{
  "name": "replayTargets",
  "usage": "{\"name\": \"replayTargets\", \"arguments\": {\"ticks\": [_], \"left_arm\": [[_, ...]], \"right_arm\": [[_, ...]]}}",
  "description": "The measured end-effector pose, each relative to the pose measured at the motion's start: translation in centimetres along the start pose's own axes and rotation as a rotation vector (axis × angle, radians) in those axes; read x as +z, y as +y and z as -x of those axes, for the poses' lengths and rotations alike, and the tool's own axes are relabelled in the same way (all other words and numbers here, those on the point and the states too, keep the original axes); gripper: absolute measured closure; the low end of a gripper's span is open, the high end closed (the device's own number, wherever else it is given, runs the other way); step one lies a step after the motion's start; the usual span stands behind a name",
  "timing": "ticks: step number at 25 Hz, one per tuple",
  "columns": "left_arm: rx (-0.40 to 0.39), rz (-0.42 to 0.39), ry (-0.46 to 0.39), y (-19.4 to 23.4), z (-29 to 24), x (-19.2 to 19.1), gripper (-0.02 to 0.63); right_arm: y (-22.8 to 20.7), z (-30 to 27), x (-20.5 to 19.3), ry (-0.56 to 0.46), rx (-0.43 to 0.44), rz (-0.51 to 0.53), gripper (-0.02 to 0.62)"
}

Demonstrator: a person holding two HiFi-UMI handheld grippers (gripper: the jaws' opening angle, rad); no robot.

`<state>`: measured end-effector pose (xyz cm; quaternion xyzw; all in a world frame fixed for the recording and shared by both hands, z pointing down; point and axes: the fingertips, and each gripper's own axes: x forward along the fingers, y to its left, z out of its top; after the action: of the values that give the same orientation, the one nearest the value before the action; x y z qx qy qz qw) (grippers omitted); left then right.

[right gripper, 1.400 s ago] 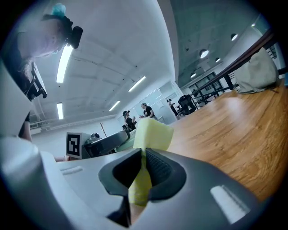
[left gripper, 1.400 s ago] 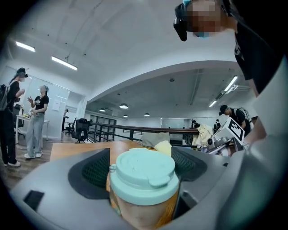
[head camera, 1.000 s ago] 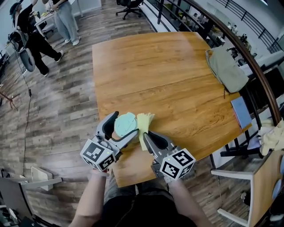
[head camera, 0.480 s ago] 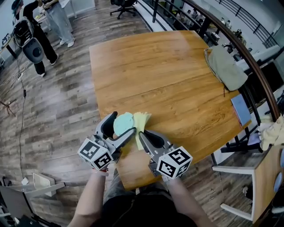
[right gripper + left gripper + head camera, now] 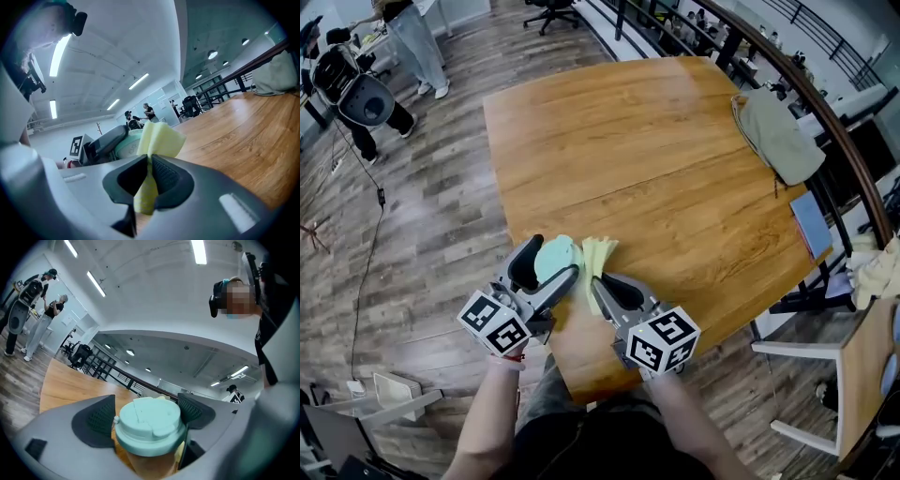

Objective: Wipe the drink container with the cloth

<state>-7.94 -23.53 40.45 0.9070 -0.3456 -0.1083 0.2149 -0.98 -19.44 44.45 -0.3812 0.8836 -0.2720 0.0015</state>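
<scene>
The left gripper (image 5: 547,269) fingers clamp the cup (image 5: 555,255) steady near the table (image 5: 675,169) edge, while the right gripper (image 5: 599,282) fingers pinch the cloth (image 5: 599,253) beside it for wiping.

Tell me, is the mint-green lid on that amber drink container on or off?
On: the mint-green round lid caps the amber drink container, its flap lying flush, held between the left gripper's jaws.

Drink container (image 5: 555,258) and cloth (image 5: 598,253) slightly nearer the table's (image 5: 656,169) left edge than before.
</scene>
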Motion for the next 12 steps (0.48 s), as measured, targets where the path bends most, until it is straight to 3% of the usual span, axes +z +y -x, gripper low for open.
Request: {"name": "replayTargets", "arguments": {"ticks": [12], "left_arm": [[-0.021,0.050,0.003,1.1,0.4,0.1,0.192]], "right_arm": [[-3.4,1.0,-4.6,0.074,-0.105,-0.057,0.555]]}}
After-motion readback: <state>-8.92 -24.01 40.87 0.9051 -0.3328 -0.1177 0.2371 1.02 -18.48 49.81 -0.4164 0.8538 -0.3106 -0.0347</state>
